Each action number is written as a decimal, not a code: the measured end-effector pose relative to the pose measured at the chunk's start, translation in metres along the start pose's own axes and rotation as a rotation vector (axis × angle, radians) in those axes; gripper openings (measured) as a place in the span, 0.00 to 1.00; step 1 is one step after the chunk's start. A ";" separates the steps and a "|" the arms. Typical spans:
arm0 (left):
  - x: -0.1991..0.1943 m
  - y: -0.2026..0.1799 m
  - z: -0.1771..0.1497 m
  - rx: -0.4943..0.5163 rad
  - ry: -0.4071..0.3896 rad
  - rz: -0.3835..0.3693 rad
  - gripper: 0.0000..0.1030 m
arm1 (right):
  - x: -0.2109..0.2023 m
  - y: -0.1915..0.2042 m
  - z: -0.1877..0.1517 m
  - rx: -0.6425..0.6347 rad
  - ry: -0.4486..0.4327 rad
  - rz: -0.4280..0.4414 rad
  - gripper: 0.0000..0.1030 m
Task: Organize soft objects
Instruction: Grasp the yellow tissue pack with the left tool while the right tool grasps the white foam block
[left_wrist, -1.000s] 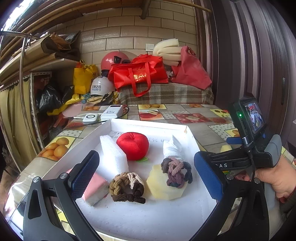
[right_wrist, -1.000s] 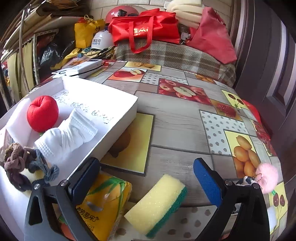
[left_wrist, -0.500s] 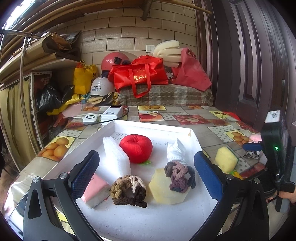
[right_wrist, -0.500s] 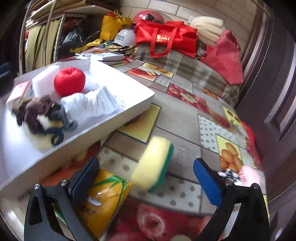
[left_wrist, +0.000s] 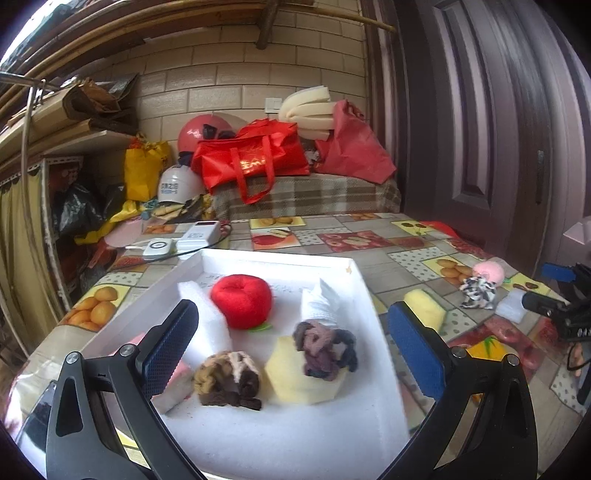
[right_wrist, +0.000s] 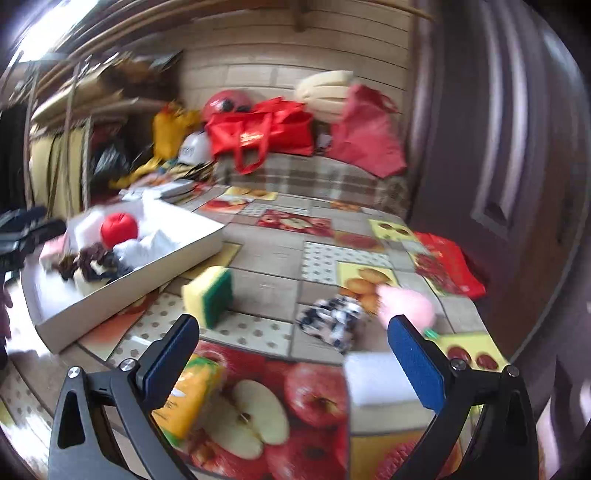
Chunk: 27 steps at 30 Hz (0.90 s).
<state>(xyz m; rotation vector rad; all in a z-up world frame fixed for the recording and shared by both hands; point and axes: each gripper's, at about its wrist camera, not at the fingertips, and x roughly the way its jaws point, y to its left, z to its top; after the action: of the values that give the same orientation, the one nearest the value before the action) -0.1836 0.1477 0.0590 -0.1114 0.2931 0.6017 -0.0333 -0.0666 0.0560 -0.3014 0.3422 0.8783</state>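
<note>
A white foam tray (left_wrist: 354, 275) holds a red plush apple (left_wrist: 242, 301), a white foam block (left_wrist: 207, 314), a white sock (left_wrist: 321, 306), two braided yarn knots (left_wrist: 229, 380) (left_wrist: 321, 349), a yellow sponge piece (left_wrist: 291, 373) and a pink block (left_wrist: 175, 382). My left gripper (left_wrist: 293, 349) hangs open over the tray's near end, holding nothing. My right gripper (right_wrist: 293, 354) is open and empty above the table right of the tray (right_wrist: 129, 291). Ahead of it lie a yellow-green sponge (right_wrist: 210, 293), a black-and-white cloth (right_wrist: 332, 321), a pink pompom (right_wrist: 406, 304), a white pad (right_wrist: 376, 380) and a yellow tissue pack (right_wrist: 188, 395).
The fruit-print tablecloth (left_wrist: 402, 254) covers the table. White devices with a cable (left_wrist: 192, 236) lie behind the tray. Red bags (left_wrist: 255, 158), helmets and foam pile on a plaid-covered bench at the back. A dark door (left_wrist: 498, 129) stands on the right.
My right gripper has pulled back and swung right, away from the tray; the cloth, pompom and white pad have come into its view. The left gripper has barely shifted.
</note>
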 end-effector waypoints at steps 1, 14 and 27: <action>-0.001 -0.011 0.000 0.013 0.008 -0.040 1.00 | -0.003 -0.011 -0.002 0.051 0.003 -0.001 0.99; 0.062 -0.146 -0.014 0.146 0.440 -0.356 1.00 | -0.028 -0.108 -0.040 0.282 0.112 -0.117 0.99; 0.093 -0.171 -0.021 0.227 0.538 -0.372 0.65 | -0.002 -0.108 -0.032 0.219 0.184 -0.012 0.99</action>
<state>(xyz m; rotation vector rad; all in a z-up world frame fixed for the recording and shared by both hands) -0.0177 0.0538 0.0137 -0.1038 0.8391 0.1556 0.0456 -0.1459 0.0410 -0.1815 0.6023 0.7952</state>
